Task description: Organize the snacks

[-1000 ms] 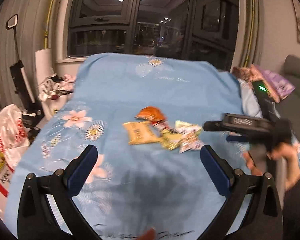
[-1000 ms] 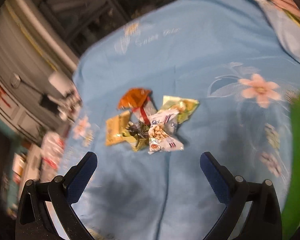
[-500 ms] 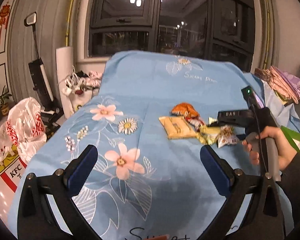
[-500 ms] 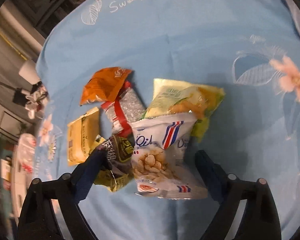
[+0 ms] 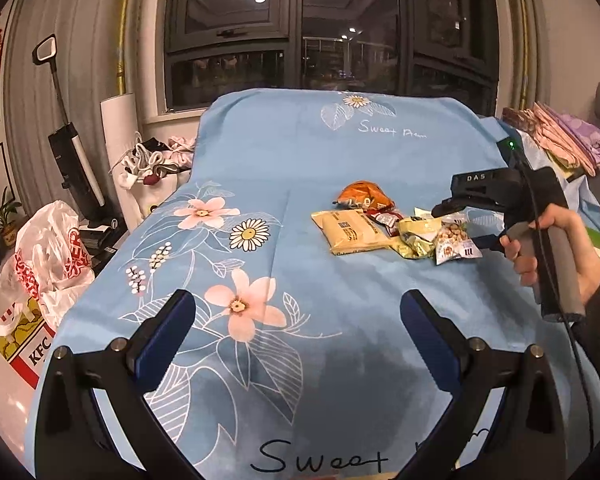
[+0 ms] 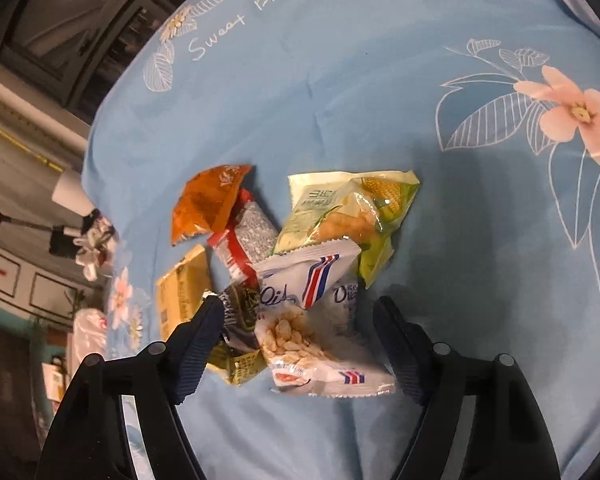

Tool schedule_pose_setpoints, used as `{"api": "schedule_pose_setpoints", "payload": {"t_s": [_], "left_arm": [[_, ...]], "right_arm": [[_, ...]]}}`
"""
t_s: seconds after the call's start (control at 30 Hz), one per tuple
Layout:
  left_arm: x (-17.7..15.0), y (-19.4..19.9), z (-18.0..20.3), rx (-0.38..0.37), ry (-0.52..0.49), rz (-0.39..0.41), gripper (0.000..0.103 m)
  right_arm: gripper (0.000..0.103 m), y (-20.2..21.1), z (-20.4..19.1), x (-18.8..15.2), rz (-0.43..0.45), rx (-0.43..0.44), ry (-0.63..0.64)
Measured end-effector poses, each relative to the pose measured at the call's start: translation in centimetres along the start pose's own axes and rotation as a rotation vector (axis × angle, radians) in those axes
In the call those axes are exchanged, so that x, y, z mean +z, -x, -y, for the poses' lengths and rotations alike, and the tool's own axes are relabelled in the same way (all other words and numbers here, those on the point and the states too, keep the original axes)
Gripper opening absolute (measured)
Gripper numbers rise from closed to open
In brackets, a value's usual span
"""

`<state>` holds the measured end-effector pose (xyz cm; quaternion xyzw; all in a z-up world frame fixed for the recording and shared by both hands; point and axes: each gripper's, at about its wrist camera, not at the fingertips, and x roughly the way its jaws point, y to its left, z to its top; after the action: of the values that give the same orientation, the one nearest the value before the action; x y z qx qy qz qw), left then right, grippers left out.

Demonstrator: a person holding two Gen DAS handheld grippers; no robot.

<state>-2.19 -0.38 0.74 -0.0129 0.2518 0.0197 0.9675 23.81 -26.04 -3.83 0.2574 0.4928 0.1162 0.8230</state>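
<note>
While closing, right hand-held gripper (image 6: pixel 300 312) straddles white snack packet (image 6: pixel 312 320)

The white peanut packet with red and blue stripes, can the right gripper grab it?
Probably yes. The white peanut packet lies between the right gripper's closing jaws, nothing on top, though the dark packet beside it touches one finger.

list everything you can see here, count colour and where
snack packets: six, orange, red-grey, yellow, dark, green-yellow, white; piled mid-cloth
white packet: one, between right fingers, not pressed
tablecloth: one, light blue floral, over table
plastic bags: several, white-red, floor left
vacuum: one, black-white, by left wall
folded cloths: stack, pink-purple, far right
left gripper: black-blue, open over bare cloth
right gripper: black-blue, open, has been closing
hand: one, on right gripper's handle
</note>
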Motion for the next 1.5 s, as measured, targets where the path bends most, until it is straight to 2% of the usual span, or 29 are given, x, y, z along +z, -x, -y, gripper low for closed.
{"api": "schedule_pose_setpoints", "payload": {"t_s": [0.17,0.27,0.33,0.37,0.47,0.53,0.67,0.8,0.93,1.1,1.2,1.33,1.43,1.5], "left_arm": [[-0.3,-0.2,0.5,0.0,0.003,-0.018,0.103],[-0.5,-0.3,0.7,-0.006,0.006,-0.029,0.103],[-0.6,-0.5,0.9,-0.007,0.006,-0.041,0.103],[-0.7,-0.6,0.9,-0.009,0.007,-0.048,0.103],[-0.8,-1.2,0.9,-0.023,0.013,-0.086,0.103],[-0.8,-1.5,0.9,-0.033,0.02,-0.109,0.103],[-1.1,-1.7,0.4,-0.098,0.079,-0.148,0.103],[-1.4,-1.4,-0.6,-0.157,0.176,-0.176,0.102],[-2.5,-0.7,-2.1,-0.252,0.304,-0.255,0.102],[-4.1,0.7,-3.0,-0.317,0.342,-0.315,0.102],[-5.3,0.9,-2.8,-0.367,0.344,-0.38,0.102],[-6.5,1.0,-2.6,-0.404,0.369,-0.426,0.102],[-6.7,0.8,-2.1,-0.446,0.396,-0.442,0.102],[-6.5,0.3,-1.6,-0.52,0.409,-0.47,0.102]], "right_arm": [[0.077,-0.7,0.2,0.4,0.011,-0.081,0.015],[0.074,-2.0,0.2,0.5,-0.016,-0.084,0.028],[0.062,-2.1,-0.6,0.5,0.004,-0.117,0.064],[0.05,-2.2,-0.9,0.4,0.014,-0.117,0.074],[0.047,-2.4,-1.2,0.1,0.04,-0.13,0.055],[0.046,-2.1,-1.1,-0.3,0.04,-0.114,0.042],[0.046,0.2,-0.5,-1.8,0.034,-0.017,0.021],[0.046,3.5,-0.9,-6.5,0.018,0.056,0.037],[0.046,4.9,-1.6,-12.2,-0.043,0.136,0.033],[0.047,4.5,-2.6,-17.7,-0.111,0.182,-0.001],[0.047,3.8,-3.8,-19.0,-0.147,0.195,0.027],[0.049,3.1,-4.5,-19.4,-0.168,0.182,0.045],[0.058,3.2,-3.8,-19.4,-0.182,0.189,-0.001],[0.064,3.6,-3.5,-19.2,-0.18,0.21,-0.013]]}}
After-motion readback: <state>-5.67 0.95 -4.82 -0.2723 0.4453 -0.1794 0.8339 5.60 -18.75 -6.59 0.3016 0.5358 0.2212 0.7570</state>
